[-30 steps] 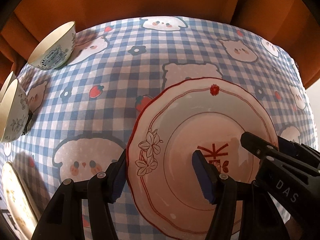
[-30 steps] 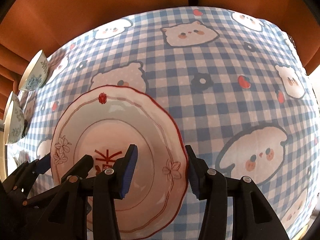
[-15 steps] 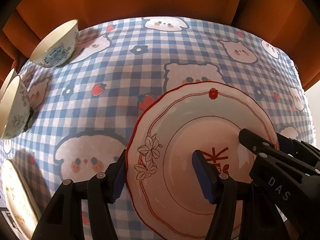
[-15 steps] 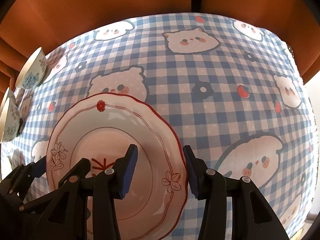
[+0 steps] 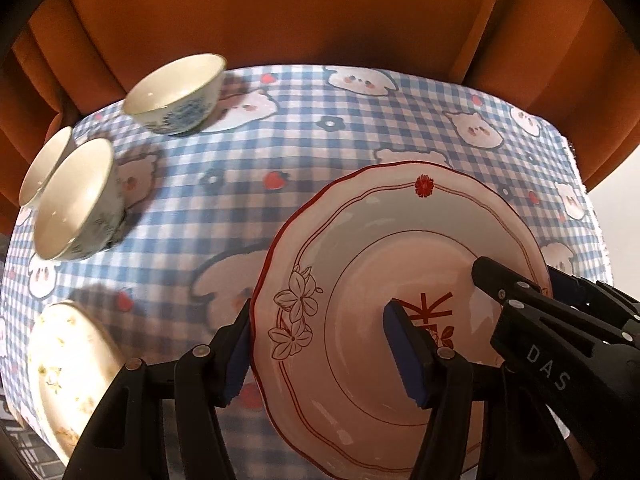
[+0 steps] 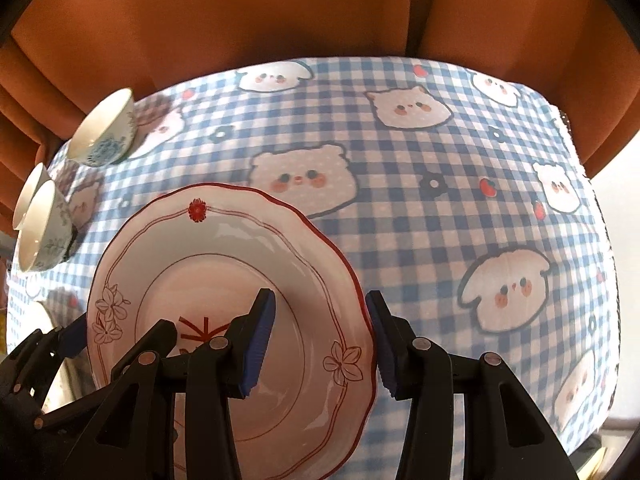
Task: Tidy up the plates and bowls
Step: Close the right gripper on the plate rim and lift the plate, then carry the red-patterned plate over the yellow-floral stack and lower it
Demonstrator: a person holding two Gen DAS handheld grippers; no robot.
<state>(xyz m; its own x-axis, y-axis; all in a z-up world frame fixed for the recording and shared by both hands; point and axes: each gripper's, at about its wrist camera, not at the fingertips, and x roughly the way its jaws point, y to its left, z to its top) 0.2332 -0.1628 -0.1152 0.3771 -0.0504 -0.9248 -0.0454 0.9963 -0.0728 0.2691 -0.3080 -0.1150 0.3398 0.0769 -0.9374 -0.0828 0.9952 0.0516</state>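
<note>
Straddling the plate's rim w/ both tools right now: my left gripper (image 5: 320,350) is sitting at the bottom of the left wrist view, one blue pad outside the left edge of the red-rimmed plate (image 5: 396,280), the other over the plate's well. Jaws are spread; I can't tell whether the outer pad is touching the rim. In the right wrist view my right gripper (image 6: 320,342) is doing the same on the opposite edge at bottom center, jaws spread, one pad over the well, one outside the right rim, contact unclear. Plate (image 6: 224,312) is filling the lower left of that frame and lower right of the left wrist frame, over the blue checked tablecloth (image 6: 420,240).

At lower left of the left wrist view, a cream floral plate (image 5: 64,372) is lying on the cloth. Farther up the left side, two bowls are sitting close together: a front bowl (image 5: 74,200) w/ blue pattern and a rear bowl (image 5: 44,170) partly hidden behind it. Toward upper left, a blue-patterned bowl (image 5: 176,94) is standing apart near the far edge. Beyond the cloth, an orange curtain (image 5: 320,12) is filling the top.
</note>
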